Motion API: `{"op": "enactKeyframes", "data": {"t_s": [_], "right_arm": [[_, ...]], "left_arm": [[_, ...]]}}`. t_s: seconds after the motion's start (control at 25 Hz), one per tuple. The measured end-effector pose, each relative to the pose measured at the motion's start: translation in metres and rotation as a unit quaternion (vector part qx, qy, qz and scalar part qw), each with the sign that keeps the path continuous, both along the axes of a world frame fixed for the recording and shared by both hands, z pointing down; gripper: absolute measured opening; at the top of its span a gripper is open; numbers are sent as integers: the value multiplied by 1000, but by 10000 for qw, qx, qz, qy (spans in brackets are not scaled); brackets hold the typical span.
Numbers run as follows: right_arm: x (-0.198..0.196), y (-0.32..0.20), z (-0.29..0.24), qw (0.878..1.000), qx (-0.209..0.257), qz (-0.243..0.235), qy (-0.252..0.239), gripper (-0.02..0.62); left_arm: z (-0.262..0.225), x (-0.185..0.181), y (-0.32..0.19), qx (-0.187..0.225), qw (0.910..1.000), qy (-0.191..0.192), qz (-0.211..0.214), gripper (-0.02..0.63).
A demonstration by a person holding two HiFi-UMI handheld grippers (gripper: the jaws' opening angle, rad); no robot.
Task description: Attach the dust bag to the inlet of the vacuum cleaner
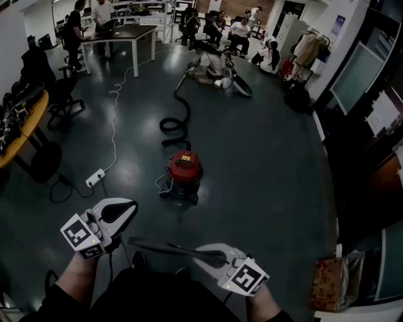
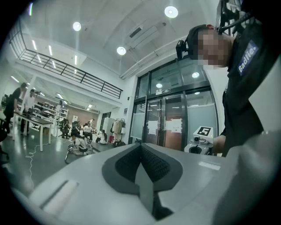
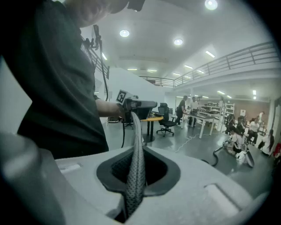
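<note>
Jaws of your right gripper (image 1: 217, 258) pinch the dust bag (image 3: 135, 171); your left gripper (image 2: 141, 169) is shut, empty. Carrying step, I judge: bring it to the vacuum cleaner (image 1: 184, 171)

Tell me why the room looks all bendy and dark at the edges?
Head view: wide lens bows the floor around the red round vacuum cleaner, corners dim. Left gripper view: round ceiling lamps glare white, edges black. Right gripper view: balcony railing curves, grey mesh strip looms big.
</note>
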State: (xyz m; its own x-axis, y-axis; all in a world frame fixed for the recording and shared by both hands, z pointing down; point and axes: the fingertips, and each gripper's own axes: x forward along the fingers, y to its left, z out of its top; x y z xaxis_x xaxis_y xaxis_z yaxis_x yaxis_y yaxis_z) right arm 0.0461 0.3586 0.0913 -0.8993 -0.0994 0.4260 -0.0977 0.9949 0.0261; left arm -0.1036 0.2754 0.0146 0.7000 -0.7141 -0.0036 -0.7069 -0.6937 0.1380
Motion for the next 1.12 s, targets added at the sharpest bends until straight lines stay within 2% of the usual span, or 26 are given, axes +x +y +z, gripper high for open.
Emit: {"op": "enactKeyframes", "data": {"t_s": [0.48, 0.72, 0.92, 1.0, 1.12], "right_arm": [[21, -8, 4, 9988, -146, -27, -469, 29], [19, -21, 10, 9982, -311, 12, -514, 29], [5, -47, 15, 9996, -201, 65, -193, 29], [-6, -62, 20, 9996, -178, 157, -162, 28], [-22, -87, 27, 9991, -217, 364, -71, 28]], "left_arm": [[3, 16, 1, -52, 9996, -117, -258, 3], [15, 6, -8, -200, 9989, -125, -401, 3], [33, -19, -45, -286, 9981, 48, -539, 2], [44, -34, -68, -334, 9976, 178, -572, 3], [63, -56, -115, -431, 9974, 162, -551, 3]]}}
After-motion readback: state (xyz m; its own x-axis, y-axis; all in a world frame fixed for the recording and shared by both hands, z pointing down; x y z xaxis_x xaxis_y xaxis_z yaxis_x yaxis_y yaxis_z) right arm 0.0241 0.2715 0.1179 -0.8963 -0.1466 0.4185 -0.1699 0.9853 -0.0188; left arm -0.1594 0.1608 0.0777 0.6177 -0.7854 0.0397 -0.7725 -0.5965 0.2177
